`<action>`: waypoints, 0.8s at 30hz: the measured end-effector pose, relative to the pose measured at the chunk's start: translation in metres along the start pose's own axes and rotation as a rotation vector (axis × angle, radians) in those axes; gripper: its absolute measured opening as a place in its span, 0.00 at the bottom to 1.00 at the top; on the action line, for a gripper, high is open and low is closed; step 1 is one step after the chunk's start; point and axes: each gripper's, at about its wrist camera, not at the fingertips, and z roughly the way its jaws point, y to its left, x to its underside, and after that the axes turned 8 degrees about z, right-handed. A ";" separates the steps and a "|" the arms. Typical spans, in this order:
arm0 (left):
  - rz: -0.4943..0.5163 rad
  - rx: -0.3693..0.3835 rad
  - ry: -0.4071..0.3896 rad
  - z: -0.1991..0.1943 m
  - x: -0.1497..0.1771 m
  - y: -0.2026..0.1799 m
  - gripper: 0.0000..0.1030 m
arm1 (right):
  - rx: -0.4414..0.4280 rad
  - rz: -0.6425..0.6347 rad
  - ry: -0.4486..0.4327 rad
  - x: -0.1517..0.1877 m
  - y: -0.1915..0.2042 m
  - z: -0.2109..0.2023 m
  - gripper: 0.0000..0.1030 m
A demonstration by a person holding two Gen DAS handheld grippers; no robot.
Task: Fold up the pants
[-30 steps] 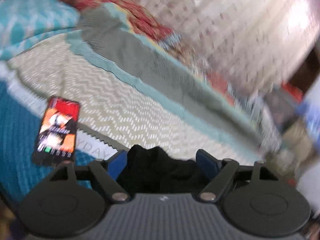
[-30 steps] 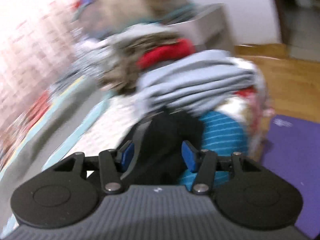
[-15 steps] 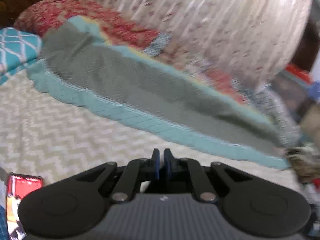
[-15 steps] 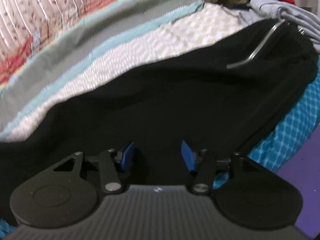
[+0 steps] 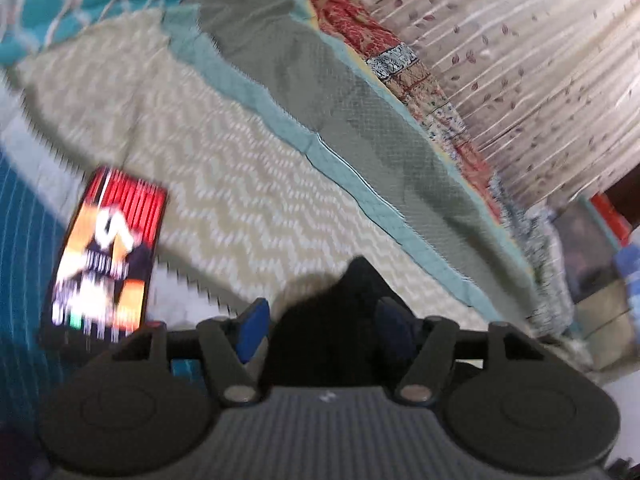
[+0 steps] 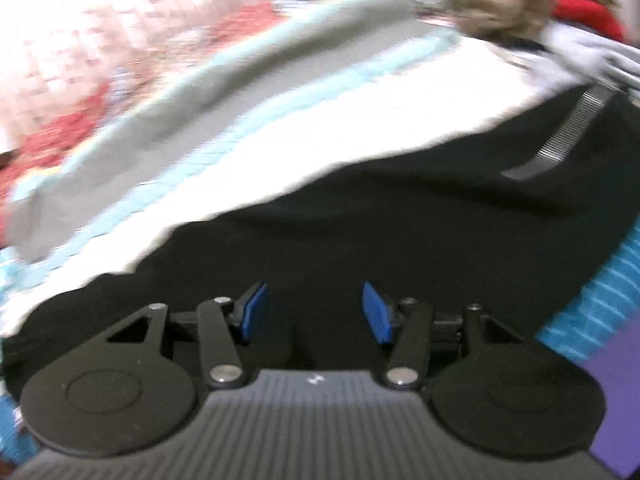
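Observation:
The black pants [image 6: 380,232] lie spread across the bed, with a grey ribbed stripe [image 6: 568,136] near their right end. My right gripper [image 6: 316,314] is open, its blue pads just above the black cloth and holding nothing. In the left wrist view a bunched peak of the black pants [image 5: 340,312] rises between the blue pads of my left gripper [image 5: 324,330], which is open. The pads stand apart on either side of the cloth.
A lit phone [image 5: 108,252] lies on the bed left of the left gripper. A grey-green blanket with a teal border [image 5: 320,92] runs along the far side by a curtain [image 5: 520,60]. A heap of clothes [image 6: 540,20] sits at the right end. A purple mat [image 6: 616,392] is at the lower right.
My left gripper was shut half a second ago and is now open around the bunched pants, and its view has swung back down to the phone. The right gripper stayed open over the pants.

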 end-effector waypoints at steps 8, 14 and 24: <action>-0.165 0.081 -0.008 -0.011 0.037 0.025 0.59 | -0.512 -0.587 0.333 0.011 0.197 0.061 0.85; -0.215 0.109 -0.048 -0.041 0.046 0.039 0.59 | -0.573 -0.894 0.561 0.067 0.300 0.135 0.85; -0.311 0.270 -0.018 -0.016 0.051 0.043 0.59 | -0.376 -0.998 -0.022 0.067 0.284 0.070 0.12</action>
